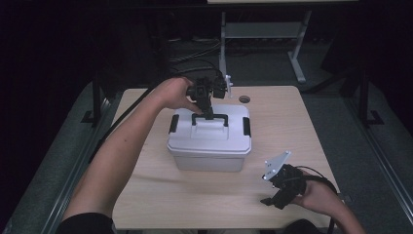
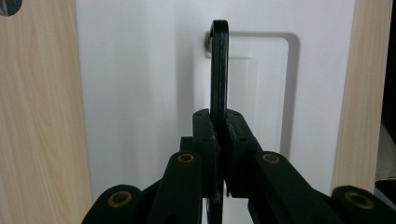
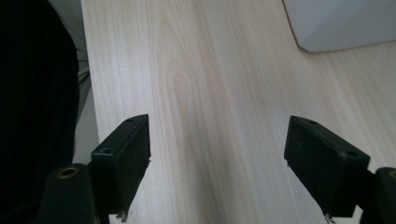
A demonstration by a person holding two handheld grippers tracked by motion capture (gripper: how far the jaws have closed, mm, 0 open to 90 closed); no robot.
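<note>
A white lidded storage box point(image 1: 209, 139) with black side latches stands in the middle of the light wood table point(image 1: 160, 195). Its black carry handle point(image 1: 210, 118) is raised upright. My left gripper point(image 1: 208, 113) reaches down from the far side and is shut on that handle; in the left gripper view the thin black handle point(image 2: 218, 65) runs up from between the pressed jaws of the left gripper point(image 2: 219, 128) over the white lid point(image 2: 140, 84). My right gripper point(image 1: 271, 200) rests near the table's front right, open, with bare wood between the jaws of the right gripper point(image 3: 217, 154).
A corner of the white box point(image 3: 336, 23) shows at the top right of the right gripper view. A small round hole point(image 1: 244, 99) sits in the table behind the box. A metal stand point(image 1: 224, 44) rises beyond the far edge. Dark floor surrounds the table.
</note>
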